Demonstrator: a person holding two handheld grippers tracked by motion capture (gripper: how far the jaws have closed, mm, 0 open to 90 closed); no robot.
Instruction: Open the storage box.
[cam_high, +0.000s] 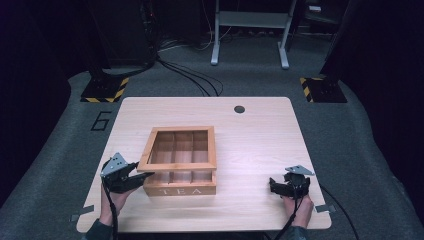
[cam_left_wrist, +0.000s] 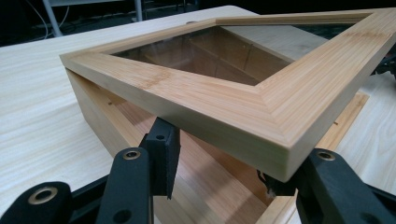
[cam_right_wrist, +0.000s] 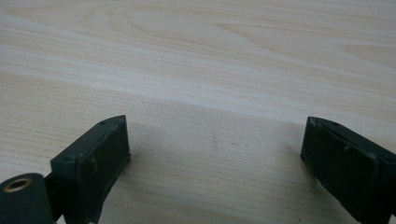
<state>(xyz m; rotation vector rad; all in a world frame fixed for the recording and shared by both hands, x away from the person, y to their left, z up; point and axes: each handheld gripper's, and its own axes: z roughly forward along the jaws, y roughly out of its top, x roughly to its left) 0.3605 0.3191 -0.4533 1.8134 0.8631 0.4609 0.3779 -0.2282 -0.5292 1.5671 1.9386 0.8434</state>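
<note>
Light wooden table (cam_high: 260, 150), rounded corners, small dark hole near the far edge; grey floor around it, dim, with metal frame legs beyond.

Wooden tea box (cam_high: 181, 190) stands left of centre, toward the near edge, "TEA" lettered on its front wall. Dividers inside make compartments; how many is hard to count through the lid, and whether anything lies in them cannot be made out.

Glass-paned lid (cam_high: 177, 148), bamboo frame, is raised off the box at the near side, hinged at the back by the look of it. From the left gripper view the lid (cam_left_wrist: 261, 112) tilts clear of the box wall (cam_left_wrist: 93, 112), a gap open beneath.

Left gripper (cam_high: 139, 172) sits at the lid's near-left corner. Its jaws are clamped on the frame edge, one pad under, one at the corner; that hold is likely why the lid hangs part open. The far pad's contact is partly hidden behind the corner.

Right gripper (cam_high: 278, 186) rests well apart on bare table, jaws spread wide, nothing between them. Idle, by my reading.
</note>
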